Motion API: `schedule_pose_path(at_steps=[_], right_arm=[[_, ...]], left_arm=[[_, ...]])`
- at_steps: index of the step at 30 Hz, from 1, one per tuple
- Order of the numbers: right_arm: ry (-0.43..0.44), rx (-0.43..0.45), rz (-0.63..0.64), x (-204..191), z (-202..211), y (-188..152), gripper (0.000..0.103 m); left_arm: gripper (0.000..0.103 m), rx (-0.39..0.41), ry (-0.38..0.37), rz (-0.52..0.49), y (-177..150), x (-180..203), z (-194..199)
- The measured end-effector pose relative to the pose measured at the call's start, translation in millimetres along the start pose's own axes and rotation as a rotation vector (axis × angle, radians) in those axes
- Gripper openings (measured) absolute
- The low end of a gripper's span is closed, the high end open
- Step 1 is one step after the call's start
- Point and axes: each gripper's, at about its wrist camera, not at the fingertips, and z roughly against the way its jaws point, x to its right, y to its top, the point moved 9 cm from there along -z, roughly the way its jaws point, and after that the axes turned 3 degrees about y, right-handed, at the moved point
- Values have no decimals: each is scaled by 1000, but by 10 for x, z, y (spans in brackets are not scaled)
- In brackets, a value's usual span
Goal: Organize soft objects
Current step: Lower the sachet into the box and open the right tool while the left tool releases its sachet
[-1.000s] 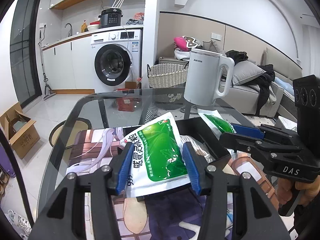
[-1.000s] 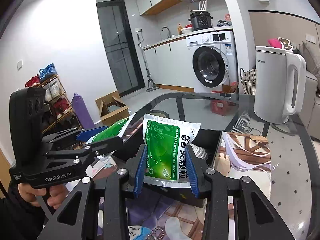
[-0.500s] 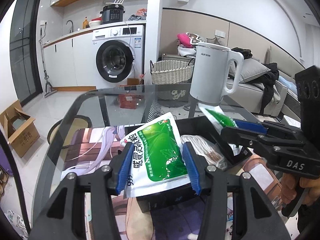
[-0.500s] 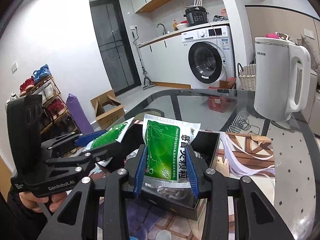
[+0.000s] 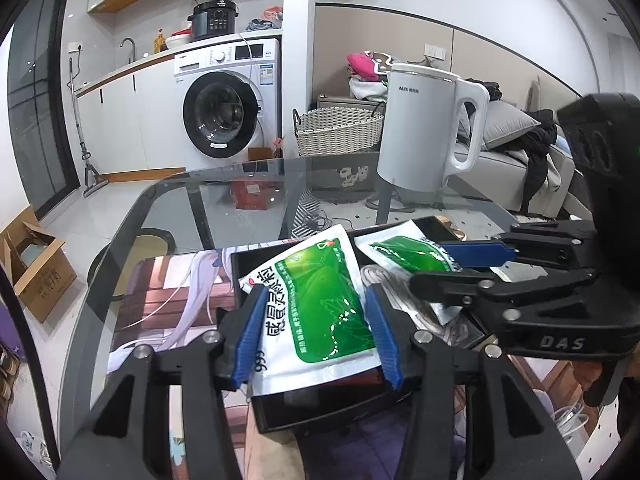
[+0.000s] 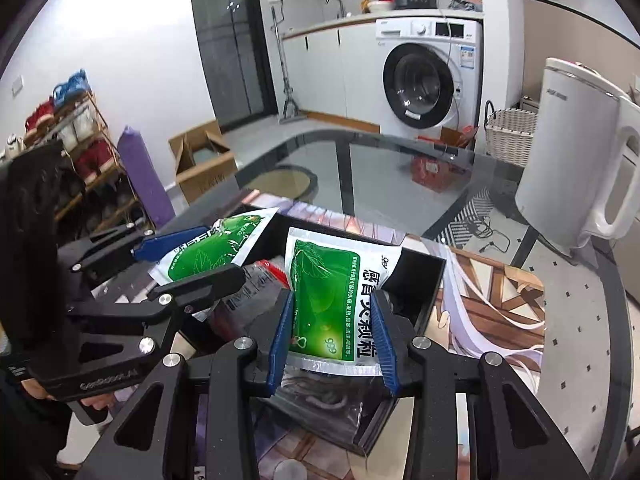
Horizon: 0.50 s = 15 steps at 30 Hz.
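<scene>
My left gripper (image 5: 316, 332) is shut on a green and white medicine sachet (image 5: 316, 304), held over a black open box (image 5: 304, 412) on the table mat. My right gripper (image 6: 330, 340) is shut on a second green and white sachet (image 6: 332, 304) above the same black box (image 6: 424, 284). In the left wrist view the right gripper (image 5: 460, 264) comes in from the right with its sachet (image 5: 408, 252) over the box. In the right wrist view the left gripper (image 6: 188, 260) and its sachet (image 6: 208, 252) reach in from the left. A coiled white cord (image 5: 384, 280) and plastic-wrapped items (image 6: 256, 292) lie inside the box.
A white electric kettle (image 5: 424, 132) stands on the glass table (image 5: 224, 208) behind the box. A printed mat (image 6: 492, 300) lies under the box. A washing machine (image 5: 224, 100), wicker basket (image 5: 338, 130), sofa and cardboard box (image 6: 200, 164) stand on the floor beyond.
Both grippers have come lower and closer over the black box with their sachets. The right gripper has tipped further down, so more of the box's contents show.
</scene>
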Motion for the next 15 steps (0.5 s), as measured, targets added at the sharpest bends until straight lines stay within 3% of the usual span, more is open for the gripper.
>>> schedule_pose_path(at_steps=[10,15], right_arm=[[-37,-61,76,-19,-124,-43,39],[-12,-149,116,-77,-135,-101,42]], left_arm=[[50,-32,-1,-47,-51,77,-131],[50,-45,-13,-75,-66,92,-136]])
